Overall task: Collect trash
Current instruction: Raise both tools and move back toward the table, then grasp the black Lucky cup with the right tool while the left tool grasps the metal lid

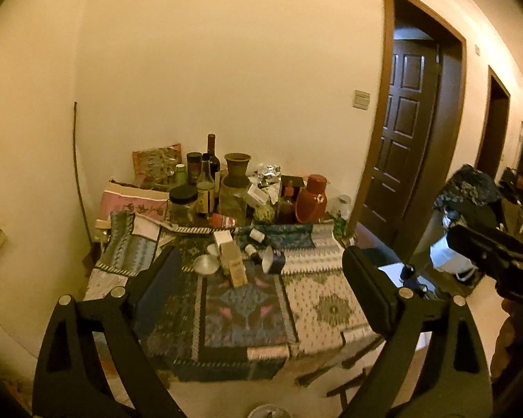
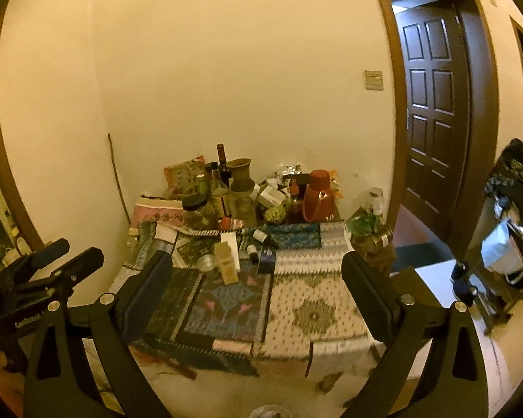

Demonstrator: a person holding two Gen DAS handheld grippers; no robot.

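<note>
Labels on the bottles [image 1: 211, 174] too small to read, crumpled foil [image 1: 268, 171] half hidden behind the vase [image 1: 237, 170], right gripper [image 1: 498, 261] cut off at the frame edge, table [image 2: 317, 313] legs mostly hidden by patterned cloth [image 2: 226, 299], small items mid-table blurred.

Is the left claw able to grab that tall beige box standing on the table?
Probably yes. The left claw is wide open and empty, and the beige box stands near the front of the clutter, with only bare patterned cloth before it. A small dark bottle sits close beside it.
</note>
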